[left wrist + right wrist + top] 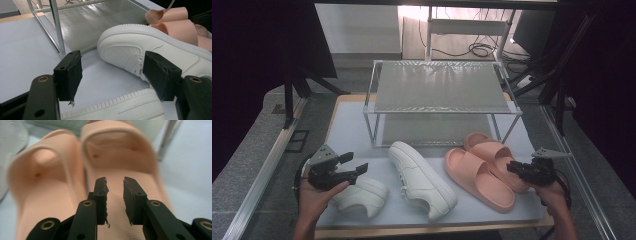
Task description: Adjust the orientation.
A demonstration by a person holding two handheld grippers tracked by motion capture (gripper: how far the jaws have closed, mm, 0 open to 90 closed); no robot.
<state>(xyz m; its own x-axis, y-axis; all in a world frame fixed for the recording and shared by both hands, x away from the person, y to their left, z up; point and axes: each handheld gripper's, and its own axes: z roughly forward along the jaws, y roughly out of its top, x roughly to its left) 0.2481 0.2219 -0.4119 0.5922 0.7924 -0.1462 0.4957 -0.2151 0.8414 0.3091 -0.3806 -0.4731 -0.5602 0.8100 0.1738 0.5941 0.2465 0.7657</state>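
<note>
I'm holding the right claw (515, 167) at the heel end of the right slide (494, 152), the pink one nearest the counter's (352, 132) right edge. In the right gripper view the slide (125, 170) is lying straight ahead of the jaws, its long axis running away from me toward the strap, so the claw is looking along the footbed from the heel. The jaws are standing part open with a narrow gap and nothing between the pads (101, 195); they are hovering over the footbed, gripping nothing. The left slide (477, 177) is lying just beside it, the two touching along their inner sides.

My left claw (357, 164) is waiting wide open above the near sneaker (362, 195), empty as well. The far sneaker (422, 180) is lying between that one and the slides, toe pointing toward the rack (442, 90). The rack's two shelves are bare.

The right hand is clearly the nearer one for the slides, the left for the sneakers.

I'm finding no brand, label or writing that I can read on any shoe.
</note>
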